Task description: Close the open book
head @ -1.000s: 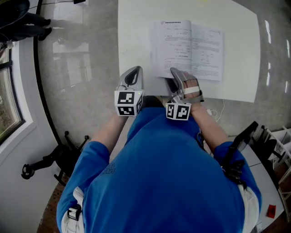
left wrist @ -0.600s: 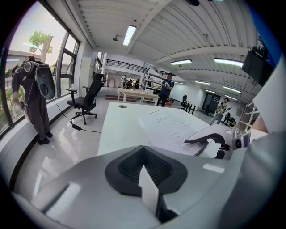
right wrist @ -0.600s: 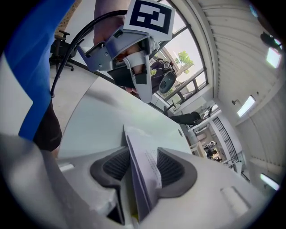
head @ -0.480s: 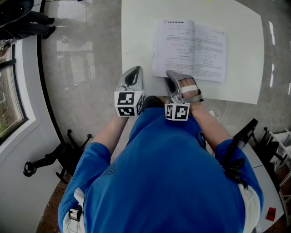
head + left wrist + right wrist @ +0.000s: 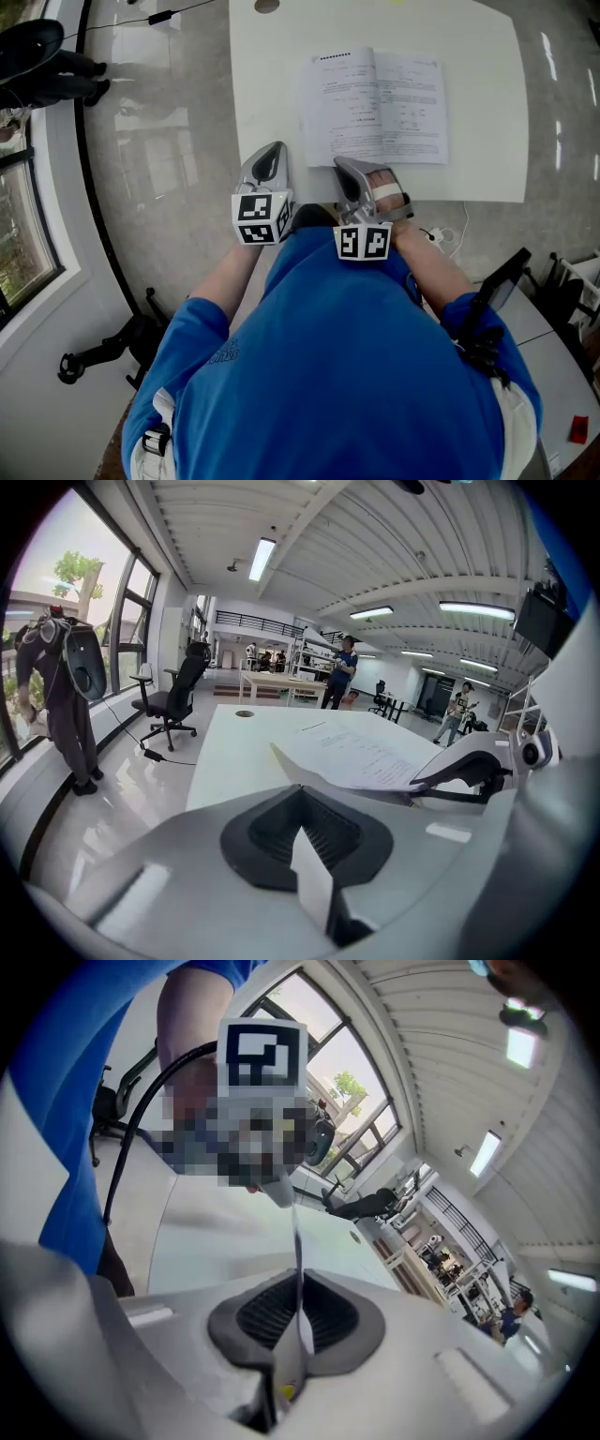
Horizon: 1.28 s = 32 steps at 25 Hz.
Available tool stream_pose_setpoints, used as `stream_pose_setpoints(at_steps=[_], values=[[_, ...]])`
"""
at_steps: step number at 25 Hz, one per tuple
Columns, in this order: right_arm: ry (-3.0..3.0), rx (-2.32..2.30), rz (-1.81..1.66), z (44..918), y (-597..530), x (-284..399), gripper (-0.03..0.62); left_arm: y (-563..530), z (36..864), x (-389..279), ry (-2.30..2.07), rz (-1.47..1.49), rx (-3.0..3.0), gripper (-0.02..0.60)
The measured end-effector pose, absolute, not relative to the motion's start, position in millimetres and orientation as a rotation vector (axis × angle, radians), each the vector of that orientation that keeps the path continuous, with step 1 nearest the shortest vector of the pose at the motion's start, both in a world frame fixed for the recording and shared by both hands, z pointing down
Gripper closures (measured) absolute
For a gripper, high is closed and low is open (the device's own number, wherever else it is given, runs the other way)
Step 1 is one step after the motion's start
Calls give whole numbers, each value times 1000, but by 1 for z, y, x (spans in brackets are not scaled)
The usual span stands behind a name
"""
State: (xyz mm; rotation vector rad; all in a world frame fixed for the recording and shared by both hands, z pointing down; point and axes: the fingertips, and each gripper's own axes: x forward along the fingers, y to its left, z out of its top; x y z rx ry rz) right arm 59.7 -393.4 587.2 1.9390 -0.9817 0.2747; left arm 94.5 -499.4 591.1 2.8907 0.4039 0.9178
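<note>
The open book (image 5: 375, 105) lies flat on the white table (image 5: 267, 84), pages up. My right gripper (image 5: 345, 165) is at the near edge of its left page. Its jaws have just been closing, and in the right gripper view they (image 5: 300, 1283) are shut on a thin sheet (image 5: 297, 1232) that rises edge-on from between the pads. The left gripper view shows the book (image 5: 361, 754) with that page edge raised at the right gripper (image 5: 469, 766). My left gripper (image 5: 270, 152) hovers over the table's near left edge, beside the book, shut with nothing in it (image 5: 302, 797).
A round cable hole (image 5: 266, 6) sits at the table's far edge. A white cable (image 5: 441, 234) hangs off the near right edge. An office chair (image 5: 173, 691) stands on the glossy floor left of the table. People stand far off in the hall.
The right gripper's jaws, open at the book's near edge a second ago, have shut on the page edge and lifted slightly. The left gripper has stayed put.
</note>
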Motion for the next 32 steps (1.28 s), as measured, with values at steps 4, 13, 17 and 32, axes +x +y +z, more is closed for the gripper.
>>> stream_pose_setpoints(at_steps=[4, 13, 17, 32], values=[[-947, 2016, 267, 568, -382, 63, 577, -488, 583, 100, 447, 902, 2905, 575], [-878, 2182, 302, 547, -344, 71, 578, -455, 568, 114, 545, 871, 2944, 575], [-830, 2295, 371, 541, -318, 78, 579, -437, 563, 119, 594, 865, 2956, 575], [-669, 2635, 739, 566, -230, 103, 577, -382, 547, 130, 722, 858, 2992, 575]])
